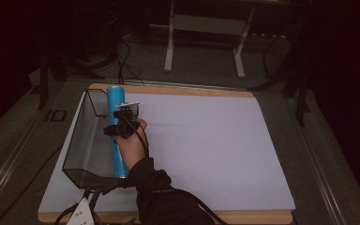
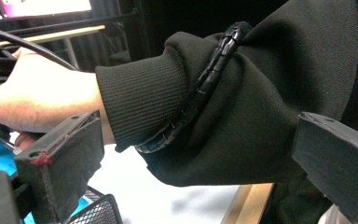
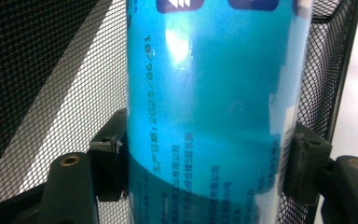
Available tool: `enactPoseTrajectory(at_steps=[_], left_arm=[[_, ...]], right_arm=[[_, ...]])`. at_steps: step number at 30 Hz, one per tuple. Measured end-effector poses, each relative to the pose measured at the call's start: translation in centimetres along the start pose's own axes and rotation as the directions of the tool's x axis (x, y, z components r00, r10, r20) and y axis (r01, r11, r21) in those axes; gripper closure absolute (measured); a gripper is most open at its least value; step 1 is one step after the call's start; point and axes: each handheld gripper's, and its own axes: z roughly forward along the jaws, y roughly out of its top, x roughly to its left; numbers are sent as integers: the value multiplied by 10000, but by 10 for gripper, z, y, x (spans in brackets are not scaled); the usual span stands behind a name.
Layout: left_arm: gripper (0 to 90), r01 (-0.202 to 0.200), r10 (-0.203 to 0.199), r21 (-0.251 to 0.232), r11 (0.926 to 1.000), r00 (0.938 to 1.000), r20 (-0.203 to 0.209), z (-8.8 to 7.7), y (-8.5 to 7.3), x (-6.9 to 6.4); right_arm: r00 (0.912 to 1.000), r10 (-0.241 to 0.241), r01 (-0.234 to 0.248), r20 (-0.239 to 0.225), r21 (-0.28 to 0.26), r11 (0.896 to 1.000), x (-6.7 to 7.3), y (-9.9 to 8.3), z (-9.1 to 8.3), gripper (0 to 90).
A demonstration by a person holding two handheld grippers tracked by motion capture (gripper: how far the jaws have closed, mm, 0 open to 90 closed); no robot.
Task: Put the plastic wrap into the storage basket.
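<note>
Right gripper: your right hand holds it over the basket; its jaws are clamped on the two sides of the blue can.
Blue can: a long blue tube with printed text, lying lengthwise in the mesh basket, along its right wall, at the left side of the table.
Mesh basket: dark wire, standing on the white sheet, left part of the table.
Left gripper: near edge of the table, close behind your right sleeve; jaws stand wide apart, with nothing pressed between the pads.
</note>
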Motion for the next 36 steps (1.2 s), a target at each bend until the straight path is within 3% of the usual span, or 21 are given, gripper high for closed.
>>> enactPoseTrajectory(at_steps=[11,19,20,23,28,31,34,36], left_arm=[[33,-10,10,15,10000,10000,22,0,0,0],[33,-31,31,55,10000,10000,43,0,0,-1],[33,-47,46,68,10000,10000,56,1,0,-1],[33,-51,50,79,10000,10000,65,1,0,-1],[33,-51,50,109,9999,10000,85,2,0,-1],[33,-46,44,129,9999,9999,117,2,0,-1],[33,-29,28,127,9999,9999,110,2,0,-1],[33,-9,8,138,9999,9999,124,2,0,-1]], right_arm=[[9994,201,-209,285,297,9993,-4,-1,14,305],[9990,-120,112,422,180,9998,-3,-3,16,295],[9982,-361,352,474,198,9992,-2,-3,16,292],[9985,-400,391,384,233,9990,-3,-3,16,287],[9949,-979,972,221,344,9947,-4,-2,14,234],[9948,-1015,1013,32,324,9943,-4,-2,12,210],[9838,-1794,1794,66,-48,9838,-4,-3,3,147],[9797,-2002,2004,68,-353,9791,-4,-1,-6,140]])
